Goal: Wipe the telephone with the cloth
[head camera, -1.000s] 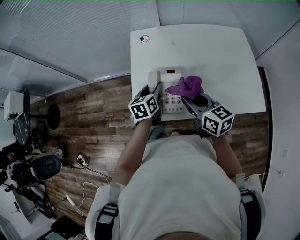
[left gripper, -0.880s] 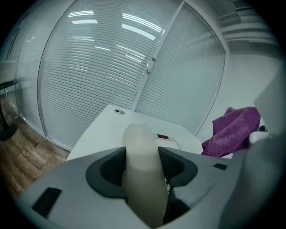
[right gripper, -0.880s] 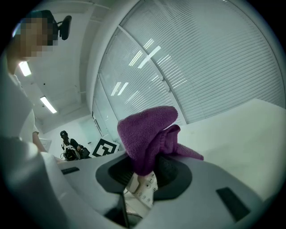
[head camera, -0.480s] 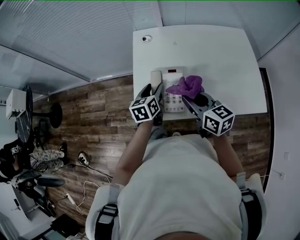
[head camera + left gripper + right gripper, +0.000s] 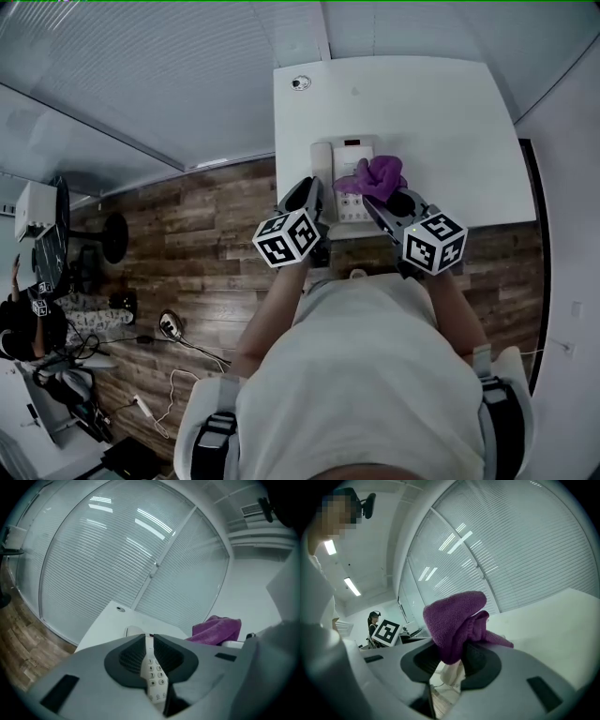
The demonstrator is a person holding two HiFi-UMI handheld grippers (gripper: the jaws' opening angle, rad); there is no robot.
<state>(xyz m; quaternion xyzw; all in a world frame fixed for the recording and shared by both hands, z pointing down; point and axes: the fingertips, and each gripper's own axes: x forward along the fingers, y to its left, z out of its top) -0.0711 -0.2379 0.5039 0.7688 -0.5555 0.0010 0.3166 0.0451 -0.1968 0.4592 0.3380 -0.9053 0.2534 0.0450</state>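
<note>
The telephone [image 5: 349,178] sits near the front edge of the white table [image 5: 450,112], with the purple cloth [image 5: 375,174] bunched on its right side. My right gripper [image 5: 382,197] is clamped on that cloth, a fold standing up between its jaws. My left gripper [image 5: 307,193] hangs at the table's edge, just left of the telephone. Its jaws have just drawn in to a slit, the keypad [image 5: 154,677] shows through it, and as far as I can tell they grip nothing.
</note>
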